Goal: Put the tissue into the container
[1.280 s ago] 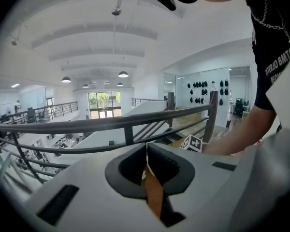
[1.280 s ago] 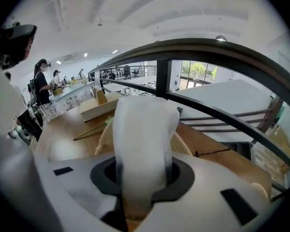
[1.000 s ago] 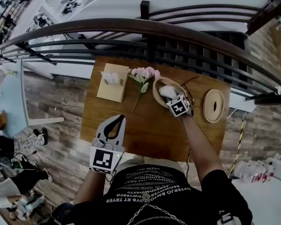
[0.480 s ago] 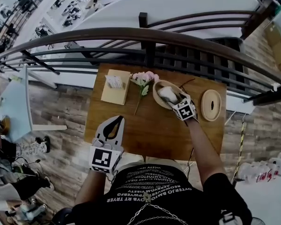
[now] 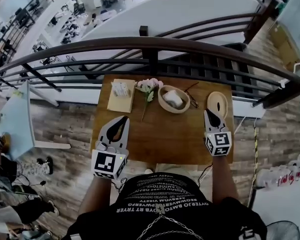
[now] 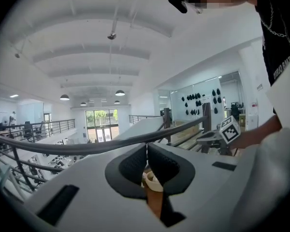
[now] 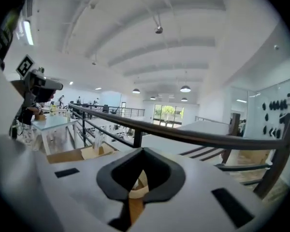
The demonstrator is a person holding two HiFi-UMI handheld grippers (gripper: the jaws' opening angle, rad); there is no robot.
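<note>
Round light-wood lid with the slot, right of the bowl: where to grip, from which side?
Grip the round light-wood lid by its rim, coming from above at its near right edge, away from the wooden bowl. It lies flat on the brown table, so a side pinch likely fails; hooking the centre slot may lift it first. The shut right claw is nearest.

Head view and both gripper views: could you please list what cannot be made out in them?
- Head view: the tissue covers the wooden bowl's bottom.
- Head view: the dark thin thing beside the bowl is too small to name.
- Left gripper view: the left gripper's own body hides nearly all of the table.
- Right gripper view: the right gripper's body does the same.
</note>
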